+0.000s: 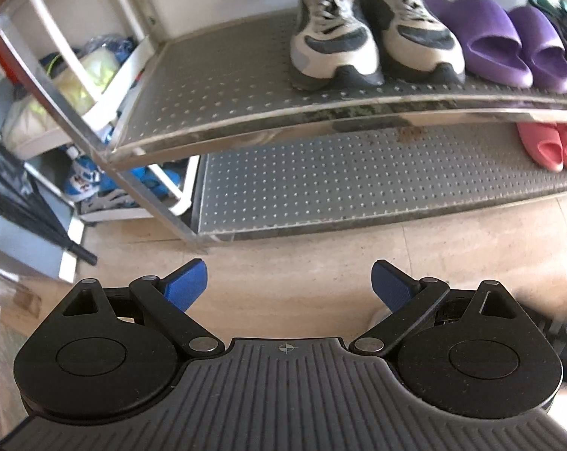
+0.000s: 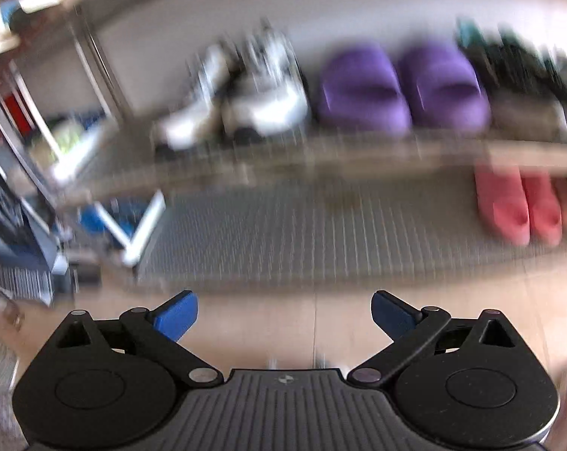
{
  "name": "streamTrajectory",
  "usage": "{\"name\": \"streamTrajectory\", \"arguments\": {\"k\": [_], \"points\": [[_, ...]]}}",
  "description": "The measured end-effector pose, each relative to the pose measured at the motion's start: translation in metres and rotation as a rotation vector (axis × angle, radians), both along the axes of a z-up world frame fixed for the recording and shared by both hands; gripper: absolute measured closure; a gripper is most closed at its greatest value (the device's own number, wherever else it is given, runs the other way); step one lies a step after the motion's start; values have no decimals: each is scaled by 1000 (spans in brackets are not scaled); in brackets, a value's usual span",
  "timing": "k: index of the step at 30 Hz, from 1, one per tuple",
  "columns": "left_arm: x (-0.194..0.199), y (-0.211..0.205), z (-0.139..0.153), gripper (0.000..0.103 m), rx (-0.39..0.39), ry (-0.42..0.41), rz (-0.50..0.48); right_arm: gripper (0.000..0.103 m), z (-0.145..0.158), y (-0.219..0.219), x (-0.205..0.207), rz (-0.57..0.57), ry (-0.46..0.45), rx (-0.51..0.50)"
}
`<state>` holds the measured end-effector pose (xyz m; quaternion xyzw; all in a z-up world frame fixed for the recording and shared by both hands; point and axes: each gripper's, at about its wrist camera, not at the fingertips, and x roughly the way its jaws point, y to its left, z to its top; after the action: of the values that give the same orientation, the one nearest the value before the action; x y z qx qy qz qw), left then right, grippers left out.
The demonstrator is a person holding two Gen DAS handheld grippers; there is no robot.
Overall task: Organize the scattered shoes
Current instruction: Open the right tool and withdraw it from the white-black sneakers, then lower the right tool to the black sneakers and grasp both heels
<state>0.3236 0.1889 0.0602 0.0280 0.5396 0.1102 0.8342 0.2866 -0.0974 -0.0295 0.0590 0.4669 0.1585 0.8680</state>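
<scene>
Left claw (image 1: 289, 282) gapes empty before shoe rack (image 1: 321, 105).

The rack (image 1: 95, 139) frame is shiny bare metal; its shelves (image 1: 227, 75) are dull grey sheet studded with small dots. The sneakers (image 1: 373, 37) look like matt cloth and mesh with rubber soles. The purple slides (image 1: 498, 45) and pink slides (image 1: 550, 146) are smooth matt foam. The floor (image 1: 283, 263) is smooth pale tile. The fingers (image 1: 187, 285) carry matt blue textured pads on black plastic.
</scene>
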Motion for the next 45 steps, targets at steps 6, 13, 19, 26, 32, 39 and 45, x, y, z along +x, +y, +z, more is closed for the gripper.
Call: {"name": "streamTrajectory", "arguments": {"k": [6, 13, 19, 26, 32, 39, 45], "points": [[-25, -2, 0, 6, -4, -8, -83, 13, -30, 8, -43, 67, 81, -51], [-31, 1, 30, 5, -70, -130, -67, 14, -31, 19, -53, 46, 108, -87], [-34, 18, 43, 5, -151, -160, -34, 13, -37, 33, -52, 45, 153, -140], [-51, 47, 74, 4, -146, -301, 36, 13, -47, 49, -47, 47, 194, -163], [-53, 53, 73, 4, -136, -340, 51, 13, -57, 53, -42, 62, 206, -168], [-51, 55, 73, 4, -130, -354, 67, 13, -66, 37, -31, 34, 195, -145], [-47, 56, 73, 4, -123, -357, 74, 19, -90, 29, -13, 47, 216, -119]]}}
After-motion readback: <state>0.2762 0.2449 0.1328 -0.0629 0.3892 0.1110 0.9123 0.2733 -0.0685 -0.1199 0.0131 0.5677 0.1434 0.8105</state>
